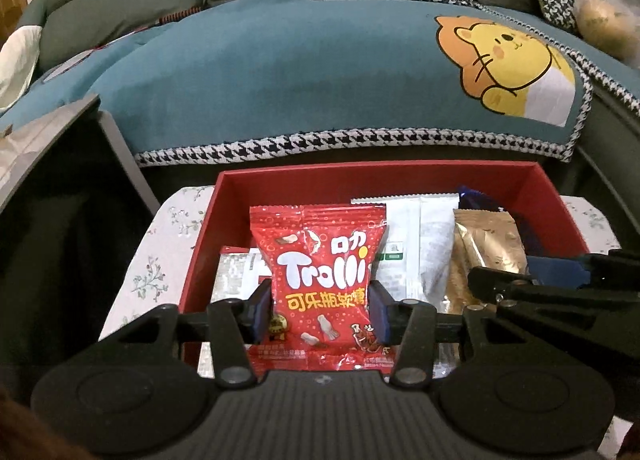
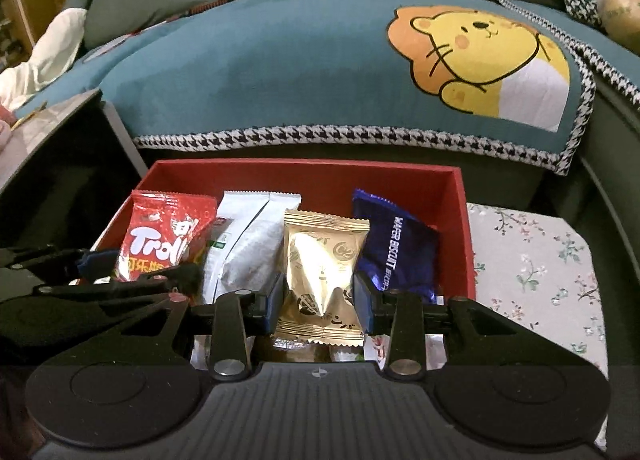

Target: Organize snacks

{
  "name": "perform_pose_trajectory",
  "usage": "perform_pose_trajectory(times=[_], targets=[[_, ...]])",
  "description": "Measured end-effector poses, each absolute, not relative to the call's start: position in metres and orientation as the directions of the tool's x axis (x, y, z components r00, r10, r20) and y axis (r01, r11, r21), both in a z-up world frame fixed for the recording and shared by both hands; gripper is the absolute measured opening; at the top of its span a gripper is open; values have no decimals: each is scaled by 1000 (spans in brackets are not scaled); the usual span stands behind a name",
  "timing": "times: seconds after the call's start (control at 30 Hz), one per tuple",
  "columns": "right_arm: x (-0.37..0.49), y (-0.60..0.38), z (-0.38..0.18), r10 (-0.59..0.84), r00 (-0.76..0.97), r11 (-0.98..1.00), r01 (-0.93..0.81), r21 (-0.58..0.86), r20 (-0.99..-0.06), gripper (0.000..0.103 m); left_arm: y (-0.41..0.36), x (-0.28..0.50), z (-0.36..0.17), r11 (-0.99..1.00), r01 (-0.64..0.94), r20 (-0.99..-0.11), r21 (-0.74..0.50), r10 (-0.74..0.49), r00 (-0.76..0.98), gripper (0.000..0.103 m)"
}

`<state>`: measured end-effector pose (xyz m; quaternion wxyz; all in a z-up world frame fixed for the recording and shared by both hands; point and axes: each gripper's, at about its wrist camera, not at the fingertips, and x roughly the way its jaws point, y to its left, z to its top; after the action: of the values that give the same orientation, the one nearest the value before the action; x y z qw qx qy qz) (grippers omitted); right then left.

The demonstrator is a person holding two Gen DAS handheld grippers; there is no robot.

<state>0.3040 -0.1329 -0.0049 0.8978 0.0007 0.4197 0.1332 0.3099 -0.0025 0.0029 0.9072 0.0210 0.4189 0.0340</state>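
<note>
Snacks stand in a red box (image 2: 312, 180) that rests on a floral cloth (image 2: 532, 260), with a sofa under a teal cover (image 2: 280, 72) on the far side. We go from left to right.

At the left of the box we find the left gripper (image 1: 320, 314) clamped on a red Trolli packet (image 1: 320, 272). Its blue pads (image 1: 262, 310) press the packet's two side edges, and the packet stands upright, raised in front of the box's near wall. In the left wrist view a silvery packet (image 1: 234, 274) lies low in the box behind it, only partly seen.

Next to the right we note a white packet (image 2: 248, 244) leaning upright inside the box, just beside the Trolli packet.

Further right the right gripper (image 2: 322, 298) holds a gold packet (image 2: 320, 260). Its pads (image 2: 364, 302) pinch the packet near its lower part, where the foil creases inward, and the jaws stand narrow. The packet is upright over the near middle of the box.

At the right end of the row a dark blue wafer packet (image 2: 396, 248) leans against the box's right wall, just beside the gold packet. We cannot tell whether the two touch.

The two grippers sit side by side at the near edge of the box, close together, each seen at the margin of the other's view.
</note>
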Motion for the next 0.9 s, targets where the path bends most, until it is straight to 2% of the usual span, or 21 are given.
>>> perform_pose_trajectory(times=[0.13, 0.23, 0.37, 0.7, 0.9], targets=[[305, -133, -9, 219, 624, 969, -226, 95, -750, 49, -5, 315, -2, 995, -37, -752, 89, 91, 653, 87], [304, -137, -10, 203, 628, 973, -213, 84, -751, 55, -6, 316, -3, 994, -36, -751, 100, 99, 652, 90], [306, -143, -8, 192, 637, 977, -192, 88, -746, 71, 1, 316, 2, 997, -51, -760, 65, 83, 645, 91], [294, -142, 10, 186, 650, 977, -202, 69, -736, 80, 10, 296, 25, 997, -69, -749, 27, 66, 659, 96], [282, -147, 18, 157, 661, 983, -178, 50, -734, 83, 12, 276, 33, 997, -79, -746, 15, 63, 663, 97]])
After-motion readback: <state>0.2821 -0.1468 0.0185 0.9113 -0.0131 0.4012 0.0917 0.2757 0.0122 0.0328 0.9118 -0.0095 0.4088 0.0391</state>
